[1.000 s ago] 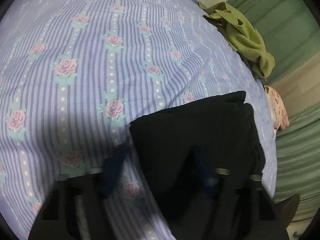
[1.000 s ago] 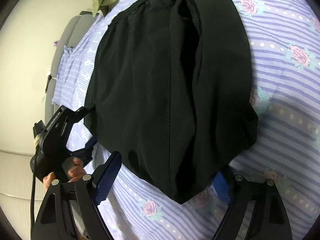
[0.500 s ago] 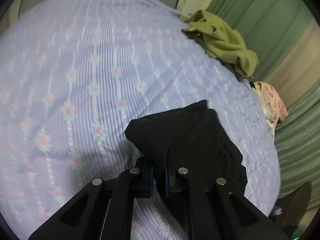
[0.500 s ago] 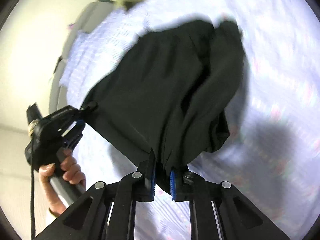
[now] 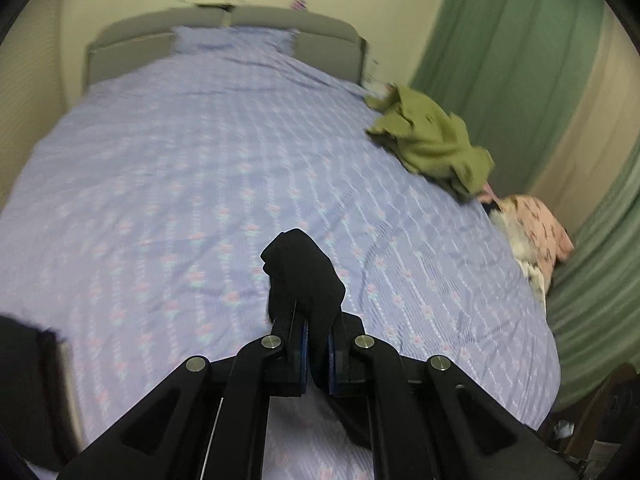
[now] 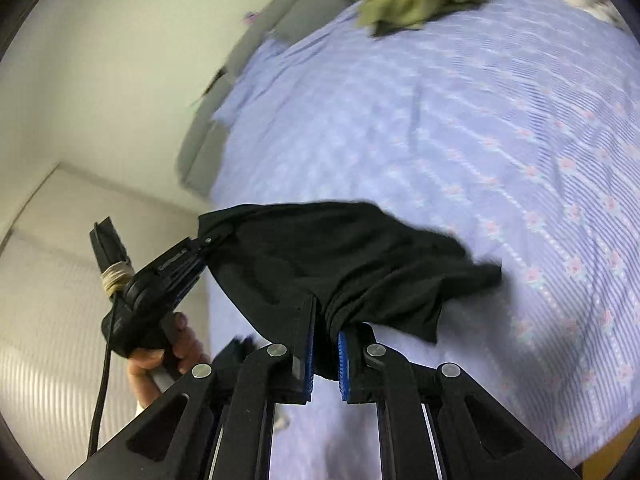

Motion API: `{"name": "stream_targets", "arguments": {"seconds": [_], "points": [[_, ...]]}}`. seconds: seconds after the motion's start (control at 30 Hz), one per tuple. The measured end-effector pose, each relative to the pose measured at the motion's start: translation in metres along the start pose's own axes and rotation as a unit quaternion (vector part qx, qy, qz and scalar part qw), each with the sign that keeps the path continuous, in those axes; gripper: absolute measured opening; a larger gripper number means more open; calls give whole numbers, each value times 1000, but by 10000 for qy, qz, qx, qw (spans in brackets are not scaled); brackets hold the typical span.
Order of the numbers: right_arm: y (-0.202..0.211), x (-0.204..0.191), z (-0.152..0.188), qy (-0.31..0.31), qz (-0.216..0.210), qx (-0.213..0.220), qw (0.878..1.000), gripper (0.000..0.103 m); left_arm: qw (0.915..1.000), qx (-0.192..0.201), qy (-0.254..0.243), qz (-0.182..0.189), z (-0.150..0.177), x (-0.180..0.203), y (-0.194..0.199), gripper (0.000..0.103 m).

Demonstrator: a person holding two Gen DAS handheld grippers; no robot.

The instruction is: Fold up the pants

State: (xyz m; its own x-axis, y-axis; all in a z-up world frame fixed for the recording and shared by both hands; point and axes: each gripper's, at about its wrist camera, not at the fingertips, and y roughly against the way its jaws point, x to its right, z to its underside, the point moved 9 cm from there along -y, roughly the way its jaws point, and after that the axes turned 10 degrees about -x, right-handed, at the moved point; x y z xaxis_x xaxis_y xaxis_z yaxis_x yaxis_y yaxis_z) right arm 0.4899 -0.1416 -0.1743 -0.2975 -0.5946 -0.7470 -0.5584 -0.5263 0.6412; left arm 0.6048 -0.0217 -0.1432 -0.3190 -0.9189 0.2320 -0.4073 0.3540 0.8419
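In the left wrist view, the left hand-held gripper [image 5: 316, 354] is clamped on a bunched corner of the black pants [image 5: 302, 276], which rise in a dark knot just past its fingertips. Beyond lies the bed [image 5: 180, 184] in its striped floral sheet, a green garment [image 5: 432, 140] heaped near its right edge and pink clothing [image 5: 540, 228] further along that edge, with green curtains [image 5: 504, 60] behind. This view shows only the pinched corner, not how the rest of the cloth hangs.

The right wrist view supplies that. At its left a hand [image 6: 160, 360] holds the left hand-held gripper, whose tips bite one corner of the pants. The black cloth [image 6: 340, 260] spans from there to the right hand-held gripper [image 6: 326, 354], whose jaws are narrow and closed on a gathered fold of it between the blue pads [image 6: 342, 356]. The far end droops loose toward the sheet; whether it touches the bed cannot be told.

Holding two corners apart and up in the air likely lets the pants hang straight, so that wrinkles drop out before they are laid down for a fold. The frames are blurred, so seams and the waistband cannot be made out.
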Motion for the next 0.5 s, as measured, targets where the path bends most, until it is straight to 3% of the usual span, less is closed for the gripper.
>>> {"name": "stream_targets", "arguments": {"seconds": [0.23, 0.5], "points": [[18, -61, 47, 809, -541, -552, 9937, 11, 9958, 485, 550, -540, 33, -36, 100, 8], [24, -126, 97, 1367, -861, -760, 9839, 11, 9899, 787, 1008, -617, 64, -97, 183, 8]]}}
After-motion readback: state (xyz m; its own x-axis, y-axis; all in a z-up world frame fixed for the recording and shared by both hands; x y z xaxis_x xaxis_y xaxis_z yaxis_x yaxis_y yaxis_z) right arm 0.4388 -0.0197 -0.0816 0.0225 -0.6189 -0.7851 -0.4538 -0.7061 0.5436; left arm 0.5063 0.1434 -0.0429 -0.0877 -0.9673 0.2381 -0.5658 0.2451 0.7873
